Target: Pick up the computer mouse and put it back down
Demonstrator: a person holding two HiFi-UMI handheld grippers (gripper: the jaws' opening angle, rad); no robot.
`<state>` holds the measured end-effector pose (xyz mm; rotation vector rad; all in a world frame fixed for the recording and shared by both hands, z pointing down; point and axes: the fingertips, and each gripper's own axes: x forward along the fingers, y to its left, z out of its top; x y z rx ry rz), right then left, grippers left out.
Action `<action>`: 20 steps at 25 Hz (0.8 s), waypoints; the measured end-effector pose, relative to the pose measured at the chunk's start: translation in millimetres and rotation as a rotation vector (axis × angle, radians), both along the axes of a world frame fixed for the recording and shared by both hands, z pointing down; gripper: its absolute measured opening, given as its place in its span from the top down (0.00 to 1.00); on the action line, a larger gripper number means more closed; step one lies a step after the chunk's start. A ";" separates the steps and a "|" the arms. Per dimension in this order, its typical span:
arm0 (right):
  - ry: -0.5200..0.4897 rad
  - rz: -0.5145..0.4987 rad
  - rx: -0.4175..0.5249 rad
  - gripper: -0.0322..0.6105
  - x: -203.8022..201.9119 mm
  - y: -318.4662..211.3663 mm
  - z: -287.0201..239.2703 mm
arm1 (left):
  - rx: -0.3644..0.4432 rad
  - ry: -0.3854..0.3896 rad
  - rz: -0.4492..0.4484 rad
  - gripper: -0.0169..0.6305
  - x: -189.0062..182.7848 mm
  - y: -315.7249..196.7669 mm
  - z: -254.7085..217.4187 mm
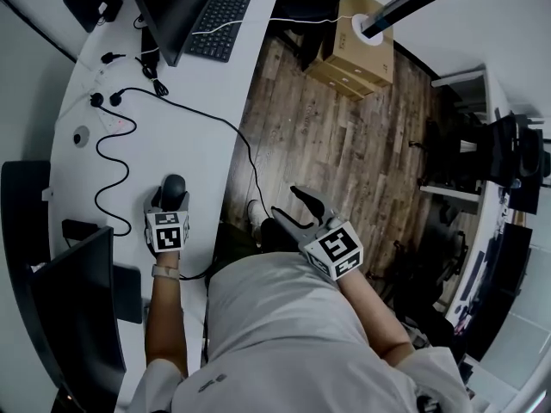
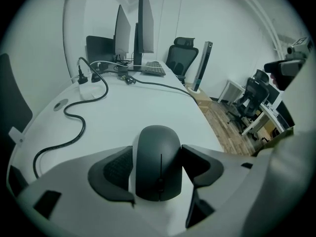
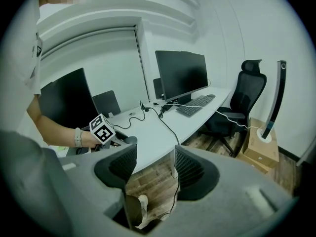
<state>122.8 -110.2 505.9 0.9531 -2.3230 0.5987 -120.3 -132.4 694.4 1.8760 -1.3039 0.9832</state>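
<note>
White curved tabletop (image 2: 143, 107): by its near edge, a dark grey rounded computer mouse (image 2: 158, 152) sits between the left gripper's (image 2: 159, 163) barely parted jaws; the right gripper (image 3: 150, 168) hangs open, empty.

The dark grey rounded plastic computer mouse (image 2: 159, 152) looks matt and smooth, with a faint sheen on its crown; the black pads (image 2: 117, 168) of the left gripper (image 1: 170, 200) show a fine ribbed, rubbery texture, set in a pale grey matt plastic shell; the right gripper (image 3: 154, 154) is finished alike; the curved white desk top (image 2: 128, 117) is smooth, with a soft satin look; the brown plank floor (image 1: 344, 144) shows rough wood grain; the tan box (image 1: 355, 50) is plain cardboard; the person's light grey shirt (image 1: 275, 334) is soft cloth.
</note>
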 end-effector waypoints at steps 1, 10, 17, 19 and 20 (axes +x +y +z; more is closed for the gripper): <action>-0.003 -0.005 0.002 0.58 -0.1 0.1 -1.0 | 0.003 -0.002 -0.001 0.52 0.0 0.3 -2.4; -0.041 -0.082 0.026 0.58 -15.0 0.7 -4.8 | 0.054 0.021 -0.031 0.52 -2.0 8.6 -30.7; -0.080 -0.173 0.047 0.58 -35.0 -0.3 -13.4 | 0.110 0.037 -0.100 0.52 -9.1 20.2 -63.8; -0.090 -0.200 0.052 0.58 -40.4 -0.2 -15.7 | 0.126 0.038 -0.120 0.52 -10.8 24.8 -72.6; -0.095 -0.214 0.055 0.58 -43.0 -0.1 -16.6 | 0.135 0.037 -0.130 0.52 -11.5 27.3 -76.6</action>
